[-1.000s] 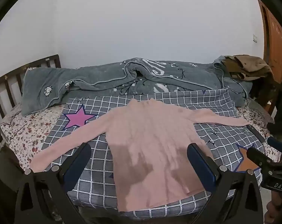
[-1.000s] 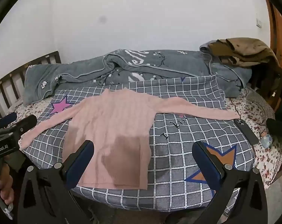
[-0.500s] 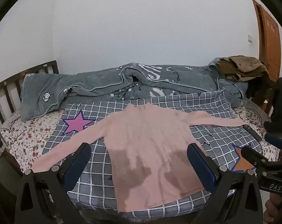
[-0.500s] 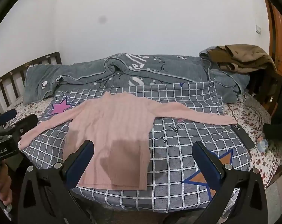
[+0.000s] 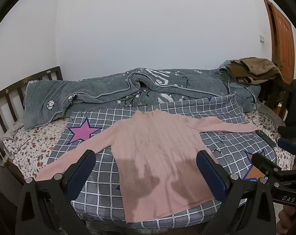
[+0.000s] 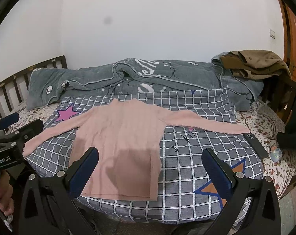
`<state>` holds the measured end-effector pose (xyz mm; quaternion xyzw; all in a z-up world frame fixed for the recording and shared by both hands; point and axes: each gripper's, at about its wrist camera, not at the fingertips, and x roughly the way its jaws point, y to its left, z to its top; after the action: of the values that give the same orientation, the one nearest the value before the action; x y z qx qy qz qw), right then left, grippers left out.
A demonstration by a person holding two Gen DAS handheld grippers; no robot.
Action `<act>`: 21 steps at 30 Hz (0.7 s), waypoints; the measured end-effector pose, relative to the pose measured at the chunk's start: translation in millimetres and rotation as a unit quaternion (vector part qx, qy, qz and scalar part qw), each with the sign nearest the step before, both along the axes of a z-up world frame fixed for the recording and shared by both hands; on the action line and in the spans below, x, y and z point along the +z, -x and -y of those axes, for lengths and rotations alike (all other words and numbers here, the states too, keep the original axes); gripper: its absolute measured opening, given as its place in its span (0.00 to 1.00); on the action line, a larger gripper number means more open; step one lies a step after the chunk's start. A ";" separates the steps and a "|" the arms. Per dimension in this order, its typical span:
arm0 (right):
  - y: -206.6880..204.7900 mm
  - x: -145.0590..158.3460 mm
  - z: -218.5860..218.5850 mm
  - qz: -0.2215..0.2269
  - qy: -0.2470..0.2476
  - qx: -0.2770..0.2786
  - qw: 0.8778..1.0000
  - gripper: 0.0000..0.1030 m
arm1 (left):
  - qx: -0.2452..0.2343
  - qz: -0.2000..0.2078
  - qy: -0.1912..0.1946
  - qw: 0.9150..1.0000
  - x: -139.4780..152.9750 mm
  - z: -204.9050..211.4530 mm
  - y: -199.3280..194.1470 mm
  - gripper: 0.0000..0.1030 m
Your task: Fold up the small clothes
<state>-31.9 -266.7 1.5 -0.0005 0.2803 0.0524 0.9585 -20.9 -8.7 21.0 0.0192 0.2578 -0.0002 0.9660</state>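
A pink ribbed long-sleeved sweater (image 5: 157, 148) lies flat on a grey checked sheet (image 5: 101, 174), collar to the far side, both sleeves spread out sideways. It also shows in the right wrist view (image 6: 120, 137). My left gripper (image 5: 146, 168) is open and empty, held above the near hem of the sweater. My right gripper (image 6: 150, 166) is open and empty, over the sweater's right hem side and the sheet (image 6: 187, 156). Neither touches the cloth.
A grey quilt (image 5: 128, 90) is bunched along the wall. Brown clothes (image 5: 253, 72) are piled at the back right. A dark phone (image 6: 254, 145) lies beyond the right sleeve end. A wooden headboard (image 5: 12, 96) stands at the left, a door (image 5: 281, 45) at the right.
Both grippers have pulled back and tilted up a little, so the bed sits lower in view. The sweater has not moved. Both stay open.
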 end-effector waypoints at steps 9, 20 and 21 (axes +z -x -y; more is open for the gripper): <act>1.3 1.8 3.1 -0.001 -0.008 0.000 1.000 1.00 | 0.000 0.003 -0.005 1.000 3.3 4.1 2.2 1.00; 3.7 3.0 4.7 0.000 -0.010 -0.002 1.000 1.00 | -0.001 0.004 -0.009 1.000 6.9 5.8 2.6 1.00; 4.3 3.0 4.4 0.001 -0.009 -0.003 1.000 1.00 | -0.002 0.004 -0.009 1.000 7.3 5.9 2.6 1.00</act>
<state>-36.2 -271.1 4.5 0.0091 0.2790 0.0525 0.9588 -23.5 -14.6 28.3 0.0280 0.2537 0.0006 0.9669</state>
